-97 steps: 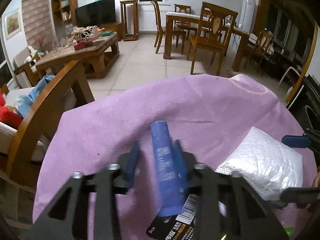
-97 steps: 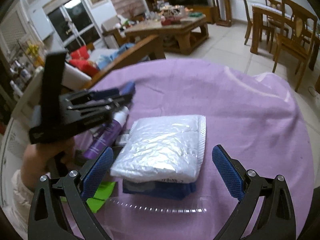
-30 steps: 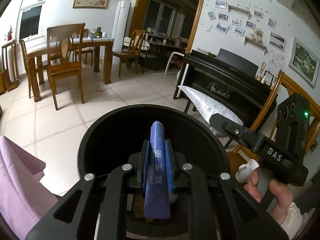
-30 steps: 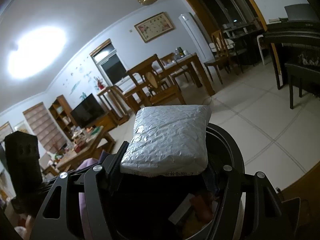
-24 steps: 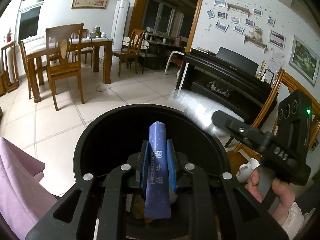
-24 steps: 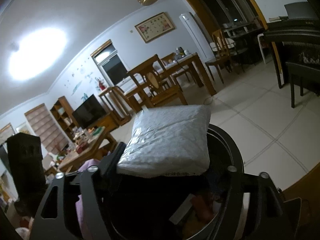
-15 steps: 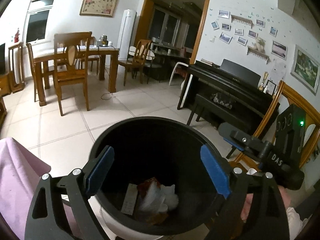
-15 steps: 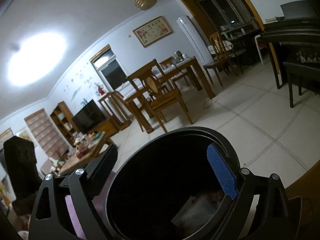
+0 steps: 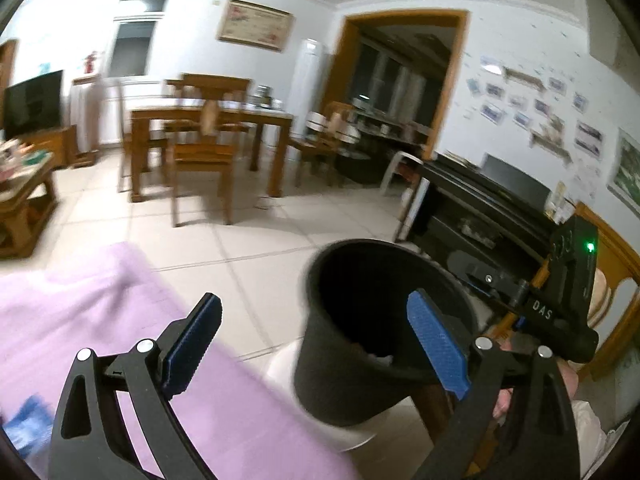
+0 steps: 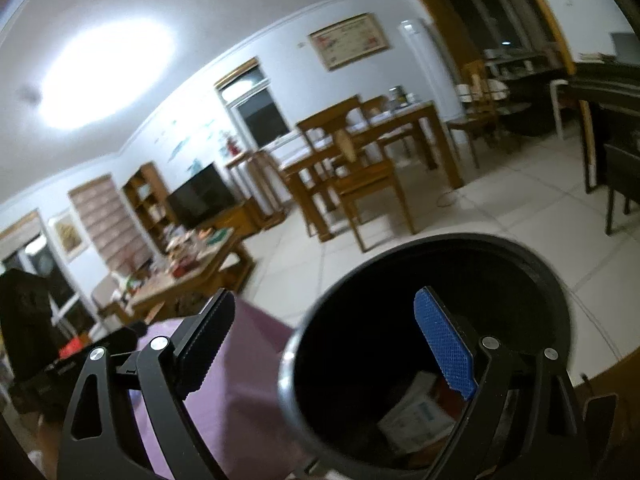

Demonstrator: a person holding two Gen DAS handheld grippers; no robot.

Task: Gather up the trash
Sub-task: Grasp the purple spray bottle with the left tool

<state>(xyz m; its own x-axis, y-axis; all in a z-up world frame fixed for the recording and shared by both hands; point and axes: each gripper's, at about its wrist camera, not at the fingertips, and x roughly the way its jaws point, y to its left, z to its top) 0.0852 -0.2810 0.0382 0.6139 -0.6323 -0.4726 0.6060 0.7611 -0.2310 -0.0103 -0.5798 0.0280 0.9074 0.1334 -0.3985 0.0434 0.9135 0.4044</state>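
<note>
A black round trash bin [image 9: 352, 360] stands beside the purple-covered table [image 9: 80, 312]. My left gripper [image 9: 316, 344] is open and empty, above the table edge, left of the bin. My right gripper [image 10: 336, 344] is open and empty over the bin's rim [image 10: 420, 248]. Inside the bin lies some trash, a white and blue packet [image 10: 416, 416]. The right gripper also shows in the left wrist view [image 9: 560, 304], at the far side of the bin. A blue item [image 9: 24, 420] lies on the table at the lower left, blurred.
A black piano [image 9: 488, 208] stands behind the bin. A wooden dining table with chairs [image 9: 200, 140] is across the tiled floor. A coffee table [image 10: 188, 268] with clutter and a TV [image 10: 204, 196] stand further left.
Both grippers opened and dropped the blue stick packet and the silver bubble mailer into the bin. Both have since swung left, away from the bin, toward the purple table.
</note>
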